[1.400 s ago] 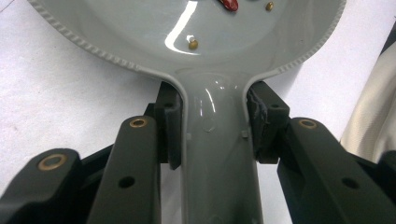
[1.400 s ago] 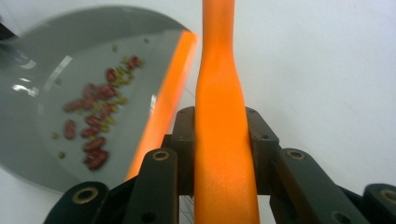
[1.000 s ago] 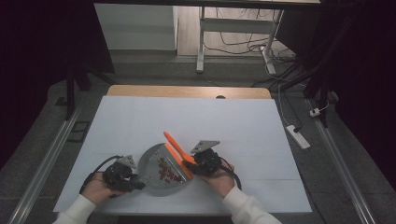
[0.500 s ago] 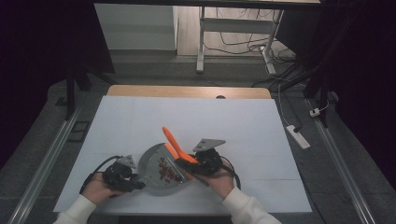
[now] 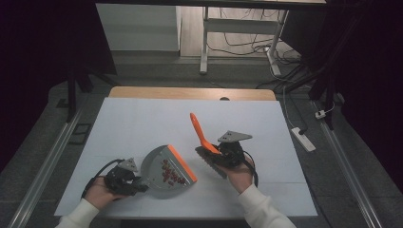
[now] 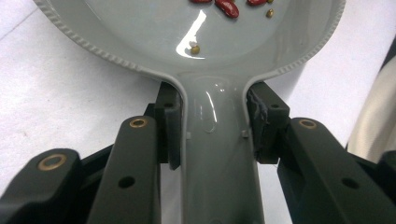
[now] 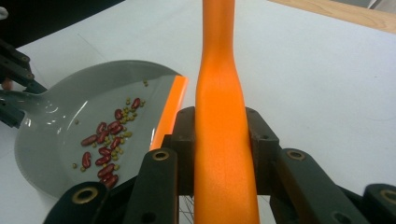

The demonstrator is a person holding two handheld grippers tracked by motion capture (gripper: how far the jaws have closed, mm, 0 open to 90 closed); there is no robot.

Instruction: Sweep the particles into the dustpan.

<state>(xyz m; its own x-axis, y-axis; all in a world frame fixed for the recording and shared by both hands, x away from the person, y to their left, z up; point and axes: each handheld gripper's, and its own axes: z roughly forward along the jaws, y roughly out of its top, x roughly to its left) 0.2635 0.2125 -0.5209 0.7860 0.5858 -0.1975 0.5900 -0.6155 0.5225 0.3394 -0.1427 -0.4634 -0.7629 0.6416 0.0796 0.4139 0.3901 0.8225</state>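
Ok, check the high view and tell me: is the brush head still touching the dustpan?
No: the brush, clamped in the right gripper, sits apart from the dustpan, with bare table between them.

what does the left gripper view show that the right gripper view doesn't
Left gripper view alone: the left gripper clamped on the grey dustpan's handle, its pads against both sides.

Right gripper view alone: the right gripper clamped on the orange brush handle, the dustpan's orange lip, and the table's wooden edge.

Both: the grey dustpan holding red beans and small green ones, on the white table cover.
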